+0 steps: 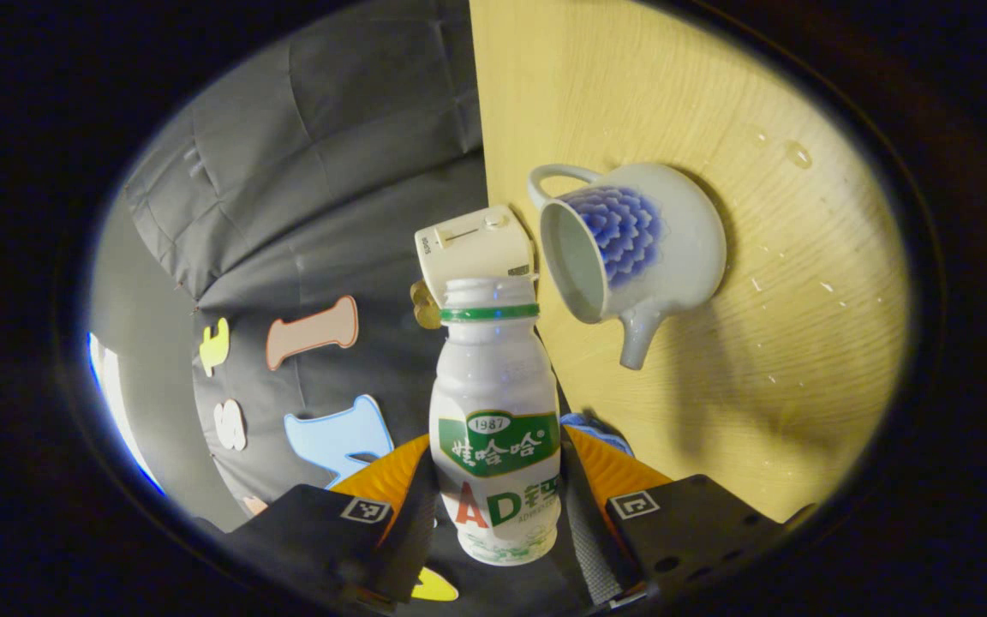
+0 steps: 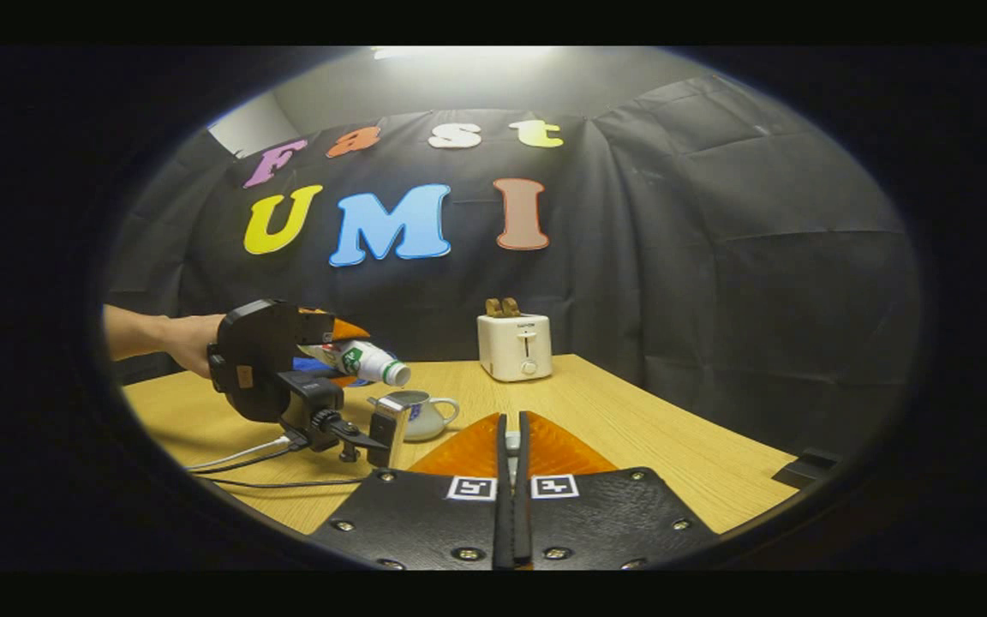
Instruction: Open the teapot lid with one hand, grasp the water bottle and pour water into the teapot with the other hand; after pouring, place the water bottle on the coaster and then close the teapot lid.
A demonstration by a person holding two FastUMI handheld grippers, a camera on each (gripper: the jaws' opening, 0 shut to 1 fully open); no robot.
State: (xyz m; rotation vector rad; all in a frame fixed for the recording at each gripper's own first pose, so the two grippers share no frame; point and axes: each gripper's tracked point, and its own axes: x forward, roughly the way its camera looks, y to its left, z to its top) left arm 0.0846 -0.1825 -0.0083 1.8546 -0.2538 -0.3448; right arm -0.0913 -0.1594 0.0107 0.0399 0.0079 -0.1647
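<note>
Left gripper view puts the water bottle [image 1: 496, 420] at bottom centre, uncapped, with the left gripper [image 1: 500, 506] clamped on its lower body, a finger pressing each side. Its mouth points toward the teapot [image 1: 631, 248], right of centre on the wooden table [image 1: 768, 360], whose opening is bare, so the lid looks already off. Right gripper view shows the same bottle at left of centre, tipped nearly level above the teapot and held out by a hand [image 2: 189, 341]; no stream of water can be made out. At the bottom of that view the right gripper [image 2: 511, 446] has its fingers pressed together; whether the lid sits between them I cannot tell. Pouring seems underway or about to start; the coaster placement and lid closing remain.
</note>
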